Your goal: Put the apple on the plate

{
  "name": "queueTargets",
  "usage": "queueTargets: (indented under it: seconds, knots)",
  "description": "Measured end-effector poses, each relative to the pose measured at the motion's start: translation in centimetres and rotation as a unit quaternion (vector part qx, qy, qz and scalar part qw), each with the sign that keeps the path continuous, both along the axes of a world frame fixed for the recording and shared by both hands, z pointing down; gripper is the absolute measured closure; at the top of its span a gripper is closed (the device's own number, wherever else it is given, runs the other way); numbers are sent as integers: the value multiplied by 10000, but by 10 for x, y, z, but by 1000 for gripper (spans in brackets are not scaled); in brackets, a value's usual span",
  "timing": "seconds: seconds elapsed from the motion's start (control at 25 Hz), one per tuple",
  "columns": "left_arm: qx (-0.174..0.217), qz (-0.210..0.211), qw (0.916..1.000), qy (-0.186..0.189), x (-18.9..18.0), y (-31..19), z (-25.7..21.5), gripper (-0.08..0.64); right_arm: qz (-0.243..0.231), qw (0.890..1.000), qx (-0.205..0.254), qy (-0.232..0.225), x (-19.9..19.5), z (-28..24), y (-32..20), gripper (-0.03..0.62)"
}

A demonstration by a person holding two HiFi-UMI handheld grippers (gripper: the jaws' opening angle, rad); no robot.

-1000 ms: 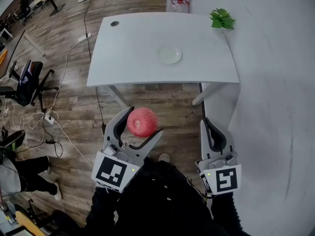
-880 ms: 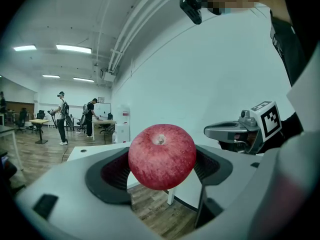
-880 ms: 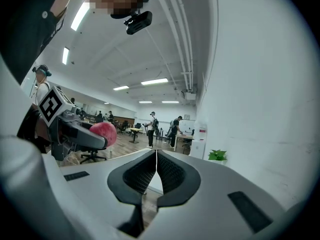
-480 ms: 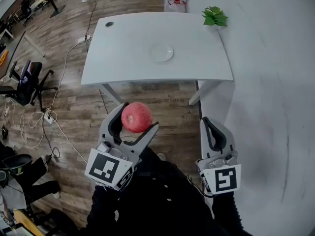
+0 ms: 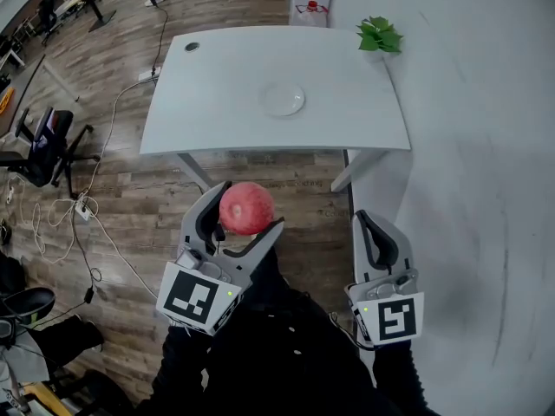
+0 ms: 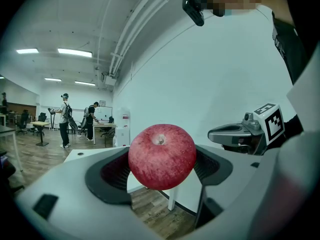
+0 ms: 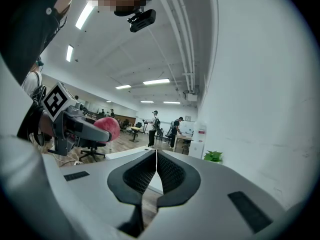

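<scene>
— What's your count from there?
— I see one apple [image 5: 246,208], one table [image 5: 217,102], one plate [image 5: 284,100] and one plant [image 5: 379,35] at its far right corner.
— Grippers?
— I count two: left gripper [image 5: 249,208], right gripper [image 5: 361,217].

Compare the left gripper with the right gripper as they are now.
The left gripper has its jaws apart, clamped on the apple; the right gripper has its jaws pressed together, with nothing between them. In the head view the left gripper slants rightward, while the right gripper points straight ahead. Both are grey with black pads and are over the floor, short of the table.
</scene>
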State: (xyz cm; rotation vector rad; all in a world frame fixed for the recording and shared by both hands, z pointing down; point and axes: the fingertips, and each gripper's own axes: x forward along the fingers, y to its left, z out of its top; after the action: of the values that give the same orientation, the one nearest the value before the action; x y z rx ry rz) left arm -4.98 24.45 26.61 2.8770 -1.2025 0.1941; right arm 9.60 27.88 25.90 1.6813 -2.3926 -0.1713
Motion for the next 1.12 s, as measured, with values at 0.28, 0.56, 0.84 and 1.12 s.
queueTargets:
  seconds: [0.28, 0.56, 0.84, 1.12]
  knots:
    - [36, 55, 10000, -50, -1, -42, 5, 190, -21, 10000, -9, 38, -6, 2, -43, 549]
    - [-331, 121, 9994, -56, -3, -101, 4, 190, 37, 10000, -81, 29, -15, 1, -103, 551]
    - [-397, 187, 9990, -20, -8, -169, 4, 190, 119, 9998, -139, 63, -19, -4, -167, 551]
    - [-373, 306, 9988, -44, -11, -227, 3, 190, 220, 9995, -188, 89, -24, -3, -223, 549]
